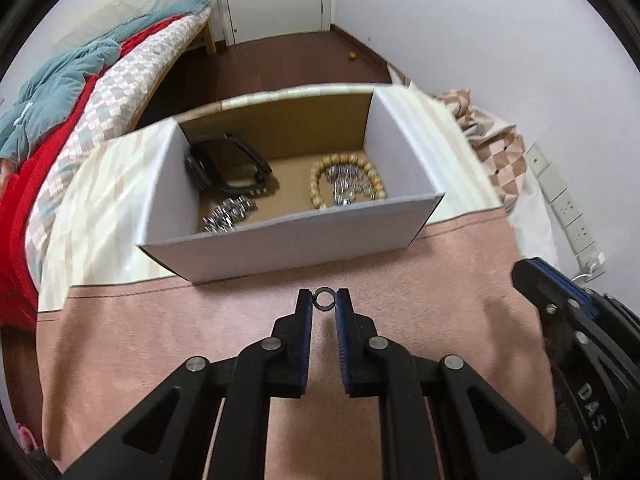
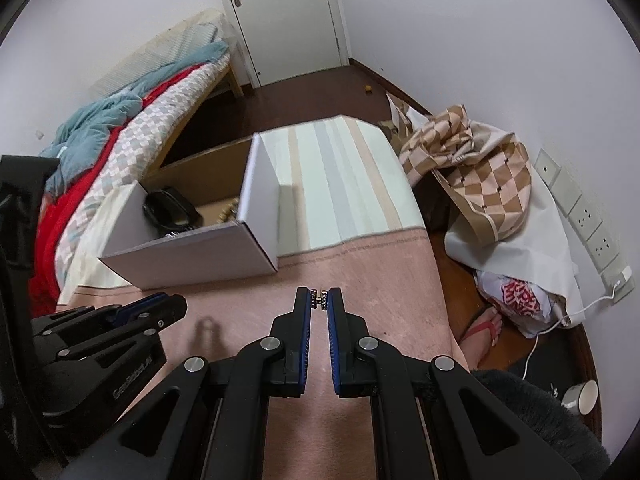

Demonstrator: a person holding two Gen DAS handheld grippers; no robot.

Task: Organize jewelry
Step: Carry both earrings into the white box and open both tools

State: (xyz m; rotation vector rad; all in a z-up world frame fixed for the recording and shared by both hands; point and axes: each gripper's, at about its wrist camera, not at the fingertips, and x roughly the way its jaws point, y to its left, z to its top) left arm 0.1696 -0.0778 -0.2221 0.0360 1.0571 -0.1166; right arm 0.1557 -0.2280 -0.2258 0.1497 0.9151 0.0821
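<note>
Your left gripper point(image 1: 324, 300) is clamped on a small dark ring point(image 1: 324, 299), pinched at the very tips just below the near wall of the white cardboard box point(image 1: 280, 250). Only the left wrist view looks down into that box: a black watch point(image 1: 228, 166) leans in its upper left corner, a wooden bead bracelet point(image 1: 347, 184) circles some silver pieces at the right, and a silver chain point(image 1: 229, 218) lies at the lower left. The right wrist view shows the box from the side, at the left of the frame, with little more than the watch visible inside.

Your right gripper point(image 2: 319, 300) is closed on a small silver clip-like piece point(image 2: 319, 299) (too small to say what it is), held above the pink cloth point(image 2: 360, 272). The same view catches your left gripper at the lower left and its shadow on the cloth.

The pink cloth covers the near part of the table; a pale striped cloth point(image 2: 340, 180) covers the far part, where the box stands. A bed point(image 1: 80, 92) with red, teal and checked bedding fills the upper left, a white door point(image 2: 280, 12) stands at the top, and a checked bag point(image 2: 480, 184), wall sockets point(image 2: 588, 220) and a foot in a pink sandal point(image 2: 482, 330) show at the right.
</note>
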